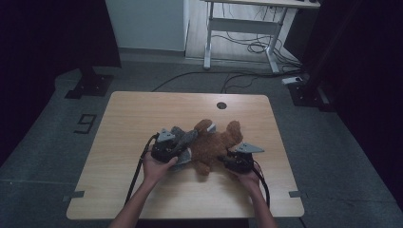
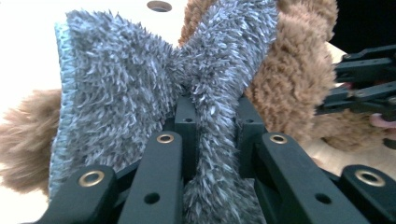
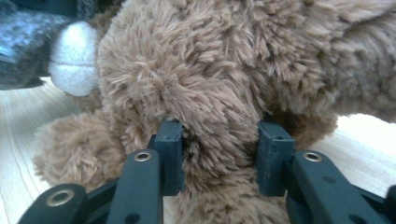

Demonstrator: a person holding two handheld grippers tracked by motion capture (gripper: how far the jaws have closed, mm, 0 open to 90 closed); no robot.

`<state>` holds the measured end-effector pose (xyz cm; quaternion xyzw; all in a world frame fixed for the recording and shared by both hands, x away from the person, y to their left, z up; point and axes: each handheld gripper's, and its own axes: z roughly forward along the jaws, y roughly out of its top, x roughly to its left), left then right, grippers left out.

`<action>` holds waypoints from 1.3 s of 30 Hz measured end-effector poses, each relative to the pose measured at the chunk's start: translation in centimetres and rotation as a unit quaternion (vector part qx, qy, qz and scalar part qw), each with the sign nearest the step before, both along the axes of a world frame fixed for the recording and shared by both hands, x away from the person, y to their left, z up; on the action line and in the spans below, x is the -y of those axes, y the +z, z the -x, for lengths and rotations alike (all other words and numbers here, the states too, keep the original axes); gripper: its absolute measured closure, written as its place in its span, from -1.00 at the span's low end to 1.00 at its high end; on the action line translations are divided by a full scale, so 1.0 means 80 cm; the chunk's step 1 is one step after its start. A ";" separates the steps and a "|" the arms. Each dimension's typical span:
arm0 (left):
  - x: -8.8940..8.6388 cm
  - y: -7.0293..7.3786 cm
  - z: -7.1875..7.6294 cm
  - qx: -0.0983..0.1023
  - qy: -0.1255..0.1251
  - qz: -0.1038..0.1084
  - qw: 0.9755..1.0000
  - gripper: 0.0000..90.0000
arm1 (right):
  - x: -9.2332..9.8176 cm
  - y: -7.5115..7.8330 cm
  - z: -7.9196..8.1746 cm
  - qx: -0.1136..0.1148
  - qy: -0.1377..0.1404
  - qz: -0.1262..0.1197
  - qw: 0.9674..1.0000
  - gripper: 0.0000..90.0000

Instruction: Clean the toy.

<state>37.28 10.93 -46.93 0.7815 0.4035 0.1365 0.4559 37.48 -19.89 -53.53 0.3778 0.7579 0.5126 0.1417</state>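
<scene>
Brown plush bear (image 1: pixel 214 142) lies near the middle of the pale wooden bench (image 1: pixel 142 109), between both tools. In the left gripper view, the left hand-held gripper (image 2: pixel 215 122) pinches a shaggy grey cloth (image 2: pixel 121 93). In the right gripper view, the right hand-held gripper (image 3: pixel 219 140) squeezes the bear's fluffy fur (image 3: pixel 210 79).
</scene>
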 end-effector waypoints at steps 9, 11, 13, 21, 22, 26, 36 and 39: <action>0.072 0.035 0.011 0.034 -0.049 -0.013 0.998 0.68 | 0.001 -0.005 0.005 0.011 0.004 0.006 1.000 0.42; 0.095 0.034 0.008 0.035 -0.059 -0.020 0.997 0.68 | 0.002 -0.005 0.005 0.009 0.005 0.003 1.000 0.42; 0.116 0.027 0.002 0.033 -0.058 -0.028 0.997 0.67 | 0.002 -0.005 0.005 0.008 0.004 0.002 1.000 0.42; 0.135 0.006 -0.006 0.051 -0.042 -0.061 0.996 0.67 | 0.005 -0.008 0.004 0.007 0.001 -0.002 1.000 0.51; 0.131 0.006 -0.005 0.053 -0.041 -0.063 0.996 0.68 | 0.005 -0.009 0.004 0.008 0.002 -0.001 1.000 0.51; 0.103 0.006 -0.002 0.053 -0.022 -0.073 0.996 0.69 | 0.005 -0.008 0.005 0.009 0.002 0.002 1.000 0.52; 0.009 0.015 0.022 0.064 0.029 -0.038 0.997 0.70 | 0.005 -0.008 0.010 0.012 0.012 0.010 1.000 0.52; -0.014 0.013 0.018 0.050 0.049 -0.041 0.997 0.70 | 0.005 -0.008 0.010 0.012 0.012 0.009 1.000 0.52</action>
